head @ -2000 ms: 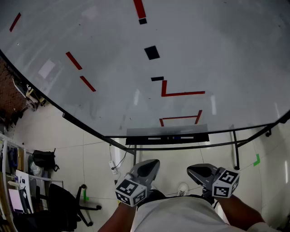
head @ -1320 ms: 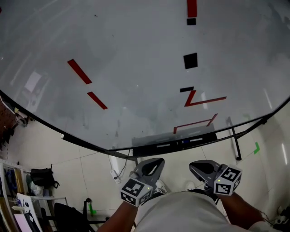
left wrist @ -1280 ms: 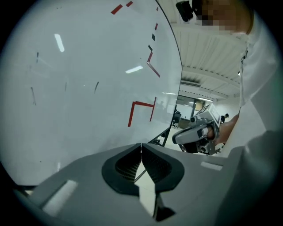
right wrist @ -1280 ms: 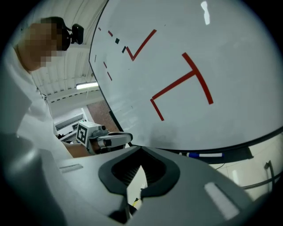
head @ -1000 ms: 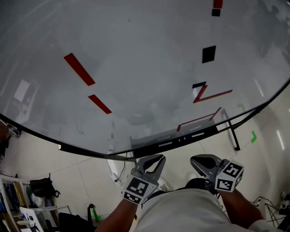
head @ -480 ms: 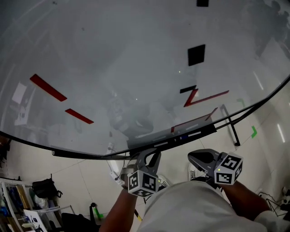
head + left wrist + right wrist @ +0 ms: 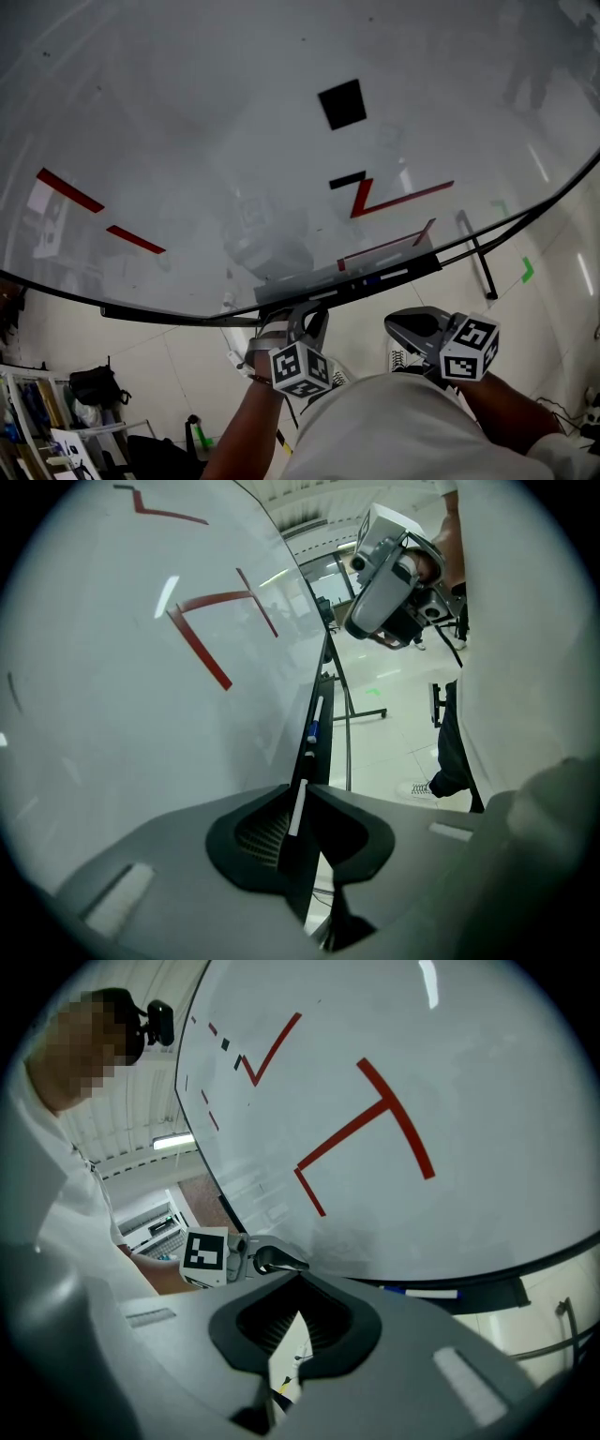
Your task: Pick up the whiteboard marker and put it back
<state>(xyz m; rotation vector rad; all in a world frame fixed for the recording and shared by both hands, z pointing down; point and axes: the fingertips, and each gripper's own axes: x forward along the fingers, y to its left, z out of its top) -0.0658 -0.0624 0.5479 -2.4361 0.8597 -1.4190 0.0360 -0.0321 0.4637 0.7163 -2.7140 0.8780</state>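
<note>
A whiteboard marker (image 7: 371, 278) with a white body and blue cap lies in the dark tray (image 7: 309, 292) under the whiteboard (image 7: 234, 122). The left gripper view shows that blue-capped marker (image 7: 312, 726) further along the tray, and a white marker (image 7: 297, 810) in line with the narrow slit between my jaws. My left gripper (image 7: 307, 322) is shut just below the tray's left part, holding nothing. My right gripper (image 7: 410, 328) hangs shut and empty lower right, apart from the tray. From the right gripper view, the marker (image 7: 427, 1292) lies right of my right gripper (image 7: 298, 1279).
Red lines and black squares mark the board. A black stand leg (image 7: 476, 253) and green floor tape (image 7: 528, 270) are at right. A dark bag (image 7: 92, 385) and shelves lie on the floor at the lower left. The person's white shirt (image 7: 394, 431) fills the bottom.
The head view swung across the board. My left gripper rose toward the tray and turned its marker cube; the right gripper stayed where it was.
</note>
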